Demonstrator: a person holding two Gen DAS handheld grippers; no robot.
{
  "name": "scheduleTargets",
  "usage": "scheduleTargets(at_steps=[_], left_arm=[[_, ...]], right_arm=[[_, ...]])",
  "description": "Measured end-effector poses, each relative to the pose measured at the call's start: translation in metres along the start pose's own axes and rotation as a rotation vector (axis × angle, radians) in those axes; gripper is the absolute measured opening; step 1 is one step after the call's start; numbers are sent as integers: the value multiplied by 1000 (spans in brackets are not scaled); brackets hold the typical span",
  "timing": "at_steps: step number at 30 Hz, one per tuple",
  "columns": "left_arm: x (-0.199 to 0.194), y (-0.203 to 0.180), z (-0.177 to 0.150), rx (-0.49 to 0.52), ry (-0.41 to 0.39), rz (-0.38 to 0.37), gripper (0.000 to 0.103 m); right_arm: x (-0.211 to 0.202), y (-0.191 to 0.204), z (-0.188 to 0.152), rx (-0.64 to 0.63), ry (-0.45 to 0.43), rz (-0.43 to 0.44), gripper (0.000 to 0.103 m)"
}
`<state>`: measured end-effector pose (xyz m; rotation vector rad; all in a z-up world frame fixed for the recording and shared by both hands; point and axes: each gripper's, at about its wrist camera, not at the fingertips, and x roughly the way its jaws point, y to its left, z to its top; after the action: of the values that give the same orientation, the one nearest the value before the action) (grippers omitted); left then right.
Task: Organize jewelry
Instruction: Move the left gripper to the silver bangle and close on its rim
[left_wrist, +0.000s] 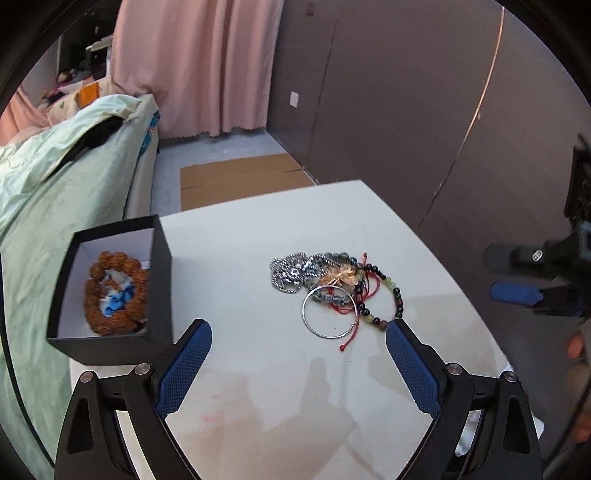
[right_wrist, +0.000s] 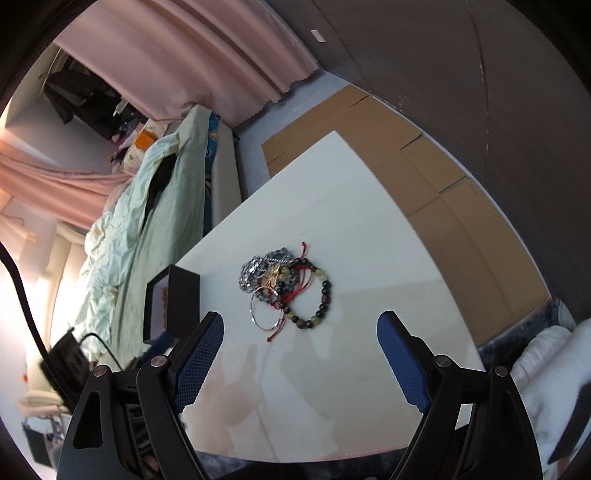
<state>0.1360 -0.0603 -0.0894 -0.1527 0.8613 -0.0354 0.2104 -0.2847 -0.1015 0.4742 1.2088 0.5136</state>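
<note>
Both grippers hang spread and empty, left gripper (left_wrist: 299, 336) and right gripper (right_wrist: 300, 328), over the jewelry pile (left_wrist: 328, 288) mid-table (left_wrist: 258, 387). The box (left_wrist: 162, 295) waits at the left edge. Risk: the tangled cords drag neighbours along when one piece lifts.

Tangled heap of beaded bracelets, silver chains and a thin silver bangle (right_wrist: 284, 288) mid white table (right_wrist: 369, 240); open black cardboard box (right_wrist: 177, 302) at left edge.
</note>
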Motion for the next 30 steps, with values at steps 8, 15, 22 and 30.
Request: scheduleTargets(at_steps=[8,15,22,30], left_arm=[[37,-12,-5,43,71,21,88],[63,-21,-6,87,110,57,83],[76,-27,-4,123,116,88,78],[81,-27,2,117,91,82,71]], right_arm=[[-5,-11,11,26,-5,17,86],[-1,-20,20,59,6,18,86],[1,-26,31,64,12,25,86],[5,-28,31,56,23,27,86]])
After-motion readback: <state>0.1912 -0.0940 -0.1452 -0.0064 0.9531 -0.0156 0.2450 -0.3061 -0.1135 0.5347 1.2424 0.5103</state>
